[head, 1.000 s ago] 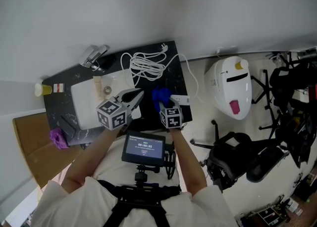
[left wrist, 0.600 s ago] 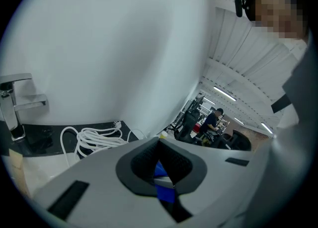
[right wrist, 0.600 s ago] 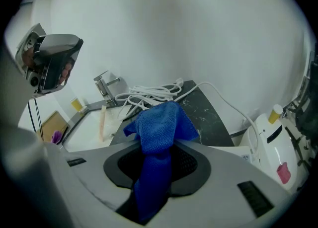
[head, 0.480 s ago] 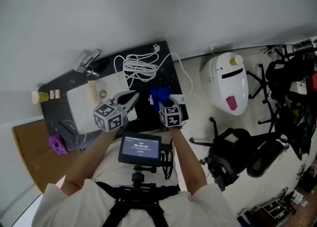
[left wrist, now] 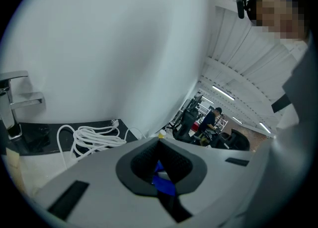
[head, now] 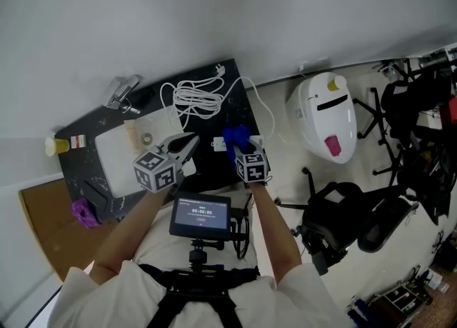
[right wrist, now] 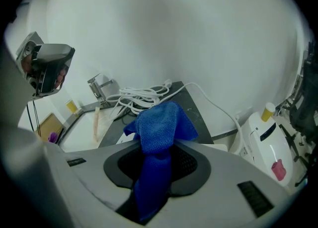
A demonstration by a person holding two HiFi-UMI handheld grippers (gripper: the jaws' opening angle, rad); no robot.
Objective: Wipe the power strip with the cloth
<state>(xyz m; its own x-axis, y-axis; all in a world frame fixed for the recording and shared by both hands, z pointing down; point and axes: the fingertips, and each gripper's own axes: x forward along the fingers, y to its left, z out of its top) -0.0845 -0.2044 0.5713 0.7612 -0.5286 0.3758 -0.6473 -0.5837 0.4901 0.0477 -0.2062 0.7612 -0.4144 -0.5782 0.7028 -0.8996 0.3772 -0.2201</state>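
right gripper (right wrist: 158, 148): clenched on the cloth (right wrist: 159, 122), a blue, finely looped microfibre fold standing up out of the dark ribbed pads and hanging limp below them.

left gripper (left wrist: 159, 145): drawn together on nothing, with only a blue sliver showing through the slit. hovering just left of the cloth, near the middle of the head view.

power strip (head: 255, 141): white hard plastic, long and flat, lying on the counter (head: 239, 105) just below frame centre, mostly hidden under the cloth, with pale ends peeping out either side.

likely trouble:
- a light strip sliding or swivelling under the stroke, with no second grip pinning it
- a narrow pinch of cloth pulling free of the jaws under a hard drag
- a bunched fold skating over the sockets instead of wiping them

farther out, upper middle: coiled cord (head: 196, 96), white, rubbery and springy, apt to tug the strip or snag. counter black, speckled and slick-looking.

left of centre: white sink (head: 118, 151) and chrome faucet (head: 123, 94).
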